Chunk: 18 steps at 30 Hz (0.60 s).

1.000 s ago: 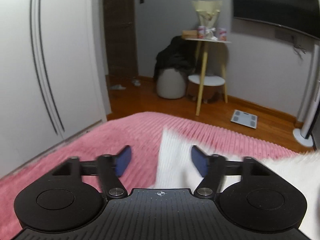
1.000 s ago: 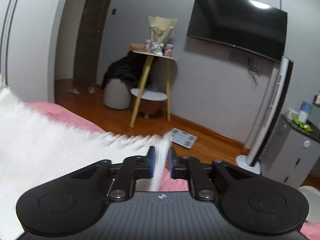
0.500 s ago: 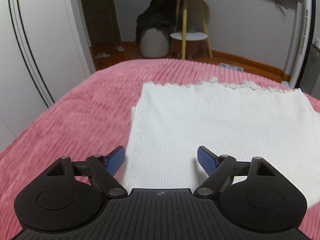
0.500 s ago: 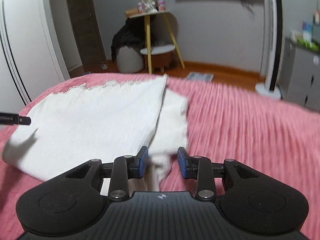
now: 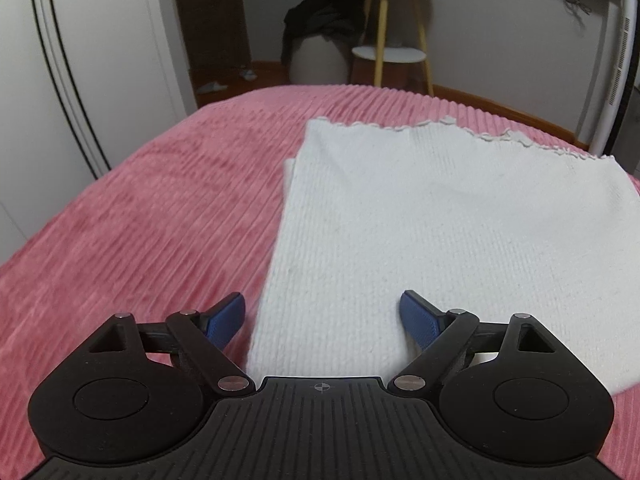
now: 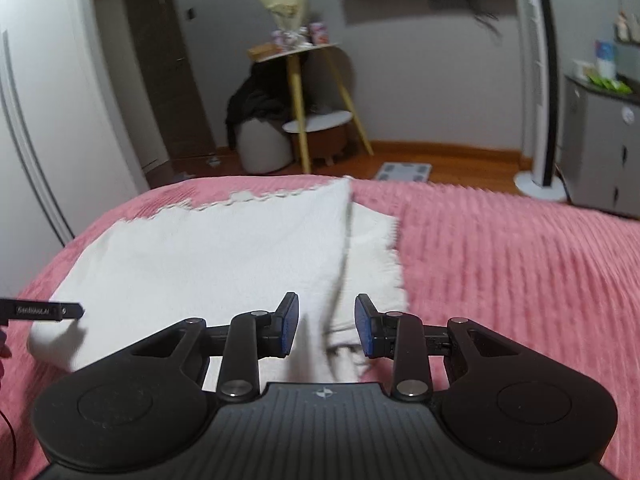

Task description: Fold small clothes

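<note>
One white knit garment [image 5: 440,220], one pink bedspread [image 5: 140,220], two tongs, one side table [image 6: 298,52].

One small line of white print sits on the thin black bar [image 6: 42,311] poking in at the left edge of the right wrist view, too small and blurred to make out. The cans on the side table [image 6: 296,51] stay illegible.

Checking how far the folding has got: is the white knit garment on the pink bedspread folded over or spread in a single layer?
Folded over. The white knit garment lies doubled: the right wrist view shows a lower layer sticking out beyond the top layer's right edge.
</note>
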Each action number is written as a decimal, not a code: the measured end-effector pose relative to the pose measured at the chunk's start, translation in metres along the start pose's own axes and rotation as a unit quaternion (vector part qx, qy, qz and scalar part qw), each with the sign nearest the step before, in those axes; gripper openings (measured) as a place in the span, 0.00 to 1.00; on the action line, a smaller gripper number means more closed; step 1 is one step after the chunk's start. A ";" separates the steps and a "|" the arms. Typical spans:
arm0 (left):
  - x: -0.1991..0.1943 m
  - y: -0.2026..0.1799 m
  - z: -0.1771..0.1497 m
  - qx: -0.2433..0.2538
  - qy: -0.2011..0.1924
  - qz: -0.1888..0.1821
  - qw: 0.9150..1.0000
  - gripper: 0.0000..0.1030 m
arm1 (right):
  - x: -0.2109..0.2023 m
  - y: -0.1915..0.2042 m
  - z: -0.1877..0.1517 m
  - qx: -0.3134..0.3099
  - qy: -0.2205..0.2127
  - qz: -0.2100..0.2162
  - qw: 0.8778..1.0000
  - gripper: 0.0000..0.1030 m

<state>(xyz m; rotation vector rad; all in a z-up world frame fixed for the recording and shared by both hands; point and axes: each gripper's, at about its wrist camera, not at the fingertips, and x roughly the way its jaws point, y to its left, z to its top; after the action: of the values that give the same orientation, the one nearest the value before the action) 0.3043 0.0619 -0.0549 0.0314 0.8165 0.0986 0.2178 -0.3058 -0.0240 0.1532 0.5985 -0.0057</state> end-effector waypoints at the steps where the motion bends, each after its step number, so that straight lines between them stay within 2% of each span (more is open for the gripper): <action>1: 0.001 0.001 -0.001 -0.002 0.000 -0.001 1.000 0.89 | 0.003 0.004 0.000 -0.011 0.001 0.000 1.000 0.30; 4: 0.002 0.003 -0.002 -0.005 -0.002 -0.003 1.000 0.90 | 0.012 0.012 -0.006 -0.042 0.008 -0.006 0.999 0.29; 7: 0.004 0.007 -0.002 -0.012 -0.001 -0.011 1.000 0.91 | 0.027 0.014 -0.017 -0.081 0.026 -0.038 0.996 0.28; 9: 0.005 0.018 -0.001 -0.035 0.000 -0.010 0.999 0.91 | 0.031 0.013 -0.023 -0.112 0.017 -0.065 0.991 0.33; 11: 0.004 0.032 -0.001 -0.064 -0.004 -0.005 0.998 0.91 | 0.030 0.005 -0.023 -0.096 0.017 -0.069 0.993 0.38; 13: 0.004 0.046 -0.001 -0.086 -0.008 -0.009 0.996 0.91 | 0.024 0.003 -0.021 -0.083 0.013 -0.075 0.994 0.38; 16: 0.004 0.061 -0.002 -0.110 -0.005 -0.037 0.993 0.91 | 0.014 0.006 -0.023 -0.082 0.002 -0.087 0.993 0.38; 18: 0.007 0.067 -0.003 -0.131 0.006 -0.074 0.989 0.91 | 0.007 0.008 -0.023 -0.075 -0.009 -0.090 0.993 0.38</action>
<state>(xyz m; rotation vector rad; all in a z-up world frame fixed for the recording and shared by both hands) 0.3017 0.1289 -0.0575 -0.2779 0.8097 0.0644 0.2111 -0.2944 -0.0451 -0.0476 0.5916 -0.1367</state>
